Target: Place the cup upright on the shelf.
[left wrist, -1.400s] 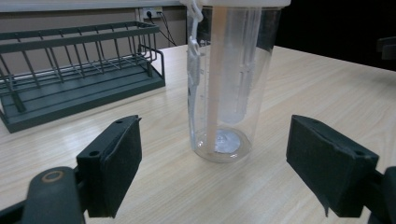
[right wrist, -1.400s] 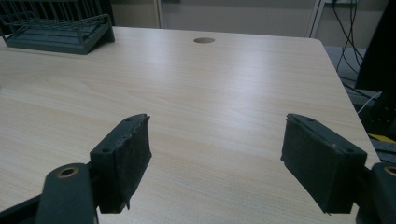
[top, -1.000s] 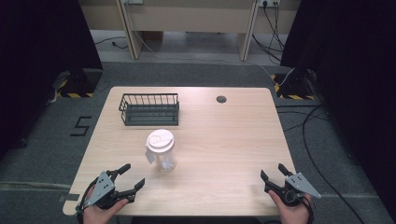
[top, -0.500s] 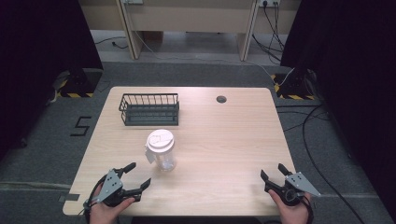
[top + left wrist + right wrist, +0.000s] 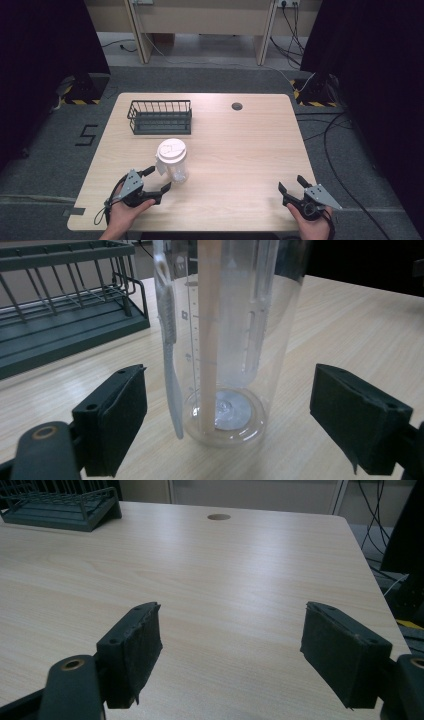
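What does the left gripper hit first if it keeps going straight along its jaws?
Most likely the clear lidded cup: it stands upright between the open jaws of the left gripper, with the wire rack farther behind it.

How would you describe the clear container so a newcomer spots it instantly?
On the wooden table, look in front of the dark wire rack. The clear container stands upright there, near the left gripper; it alone is transparent, with a white lid.

Light wood tabletop (image 5: 250, 150); dark wire basket (image 5: 160, 117) near far left edge; clear lidded cup (image 5: 172, 161) standing upright nearer front.
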Demonstrator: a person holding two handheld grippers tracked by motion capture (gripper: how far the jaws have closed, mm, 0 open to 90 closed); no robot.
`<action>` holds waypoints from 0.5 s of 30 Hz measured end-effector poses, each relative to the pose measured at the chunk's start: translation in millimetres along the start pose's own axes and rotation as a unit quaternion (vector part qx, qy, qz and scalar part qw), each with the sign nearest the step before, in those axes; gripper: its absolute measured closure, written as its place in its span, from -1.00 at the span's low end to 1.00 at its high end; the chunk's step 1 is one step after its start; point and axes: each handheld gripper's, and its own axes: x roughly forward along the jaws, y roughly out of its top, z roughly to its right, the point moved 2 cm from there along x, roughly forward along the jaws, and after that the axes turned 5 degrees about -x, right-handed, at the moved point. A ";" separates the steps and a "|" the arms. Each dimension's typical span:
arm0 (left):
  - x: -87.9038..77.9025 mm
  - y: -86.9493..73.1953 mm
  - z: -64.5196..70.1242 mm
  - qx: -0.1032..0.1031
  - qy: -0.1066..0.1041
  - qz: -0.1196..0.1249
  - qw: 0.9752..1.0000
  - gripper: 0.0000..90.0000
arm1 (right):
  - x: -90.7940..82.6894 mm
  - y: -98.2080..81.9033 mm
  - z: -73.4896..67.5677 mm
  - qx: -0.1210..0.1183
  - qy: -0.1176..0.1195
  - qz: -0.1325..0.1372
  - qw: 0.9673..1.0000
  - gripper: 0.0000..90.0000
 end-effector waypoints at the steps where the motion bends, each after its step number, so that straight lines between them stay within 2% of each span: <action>1: 0.0 0.0 0.0 0.000 0.000 0.000 1.000 -0.67 | 0.1 0.0 0.0 0.000 0.000 0.000 1.000 -0.46; 6: 14.6 0.1 -2.4 -0.007 -0.008 0.003 1.000 -0.67 | 0.5 0.1 0.0 -0.001 0.001 -0.001 1.000 -0.46; 15: 30.4 5.3 -2.9 0.009 -0.013 0.006 1.000 -0.67 | 0.9 0.2 -0.3 0.000 0.000 -0.005 1.000 -0.45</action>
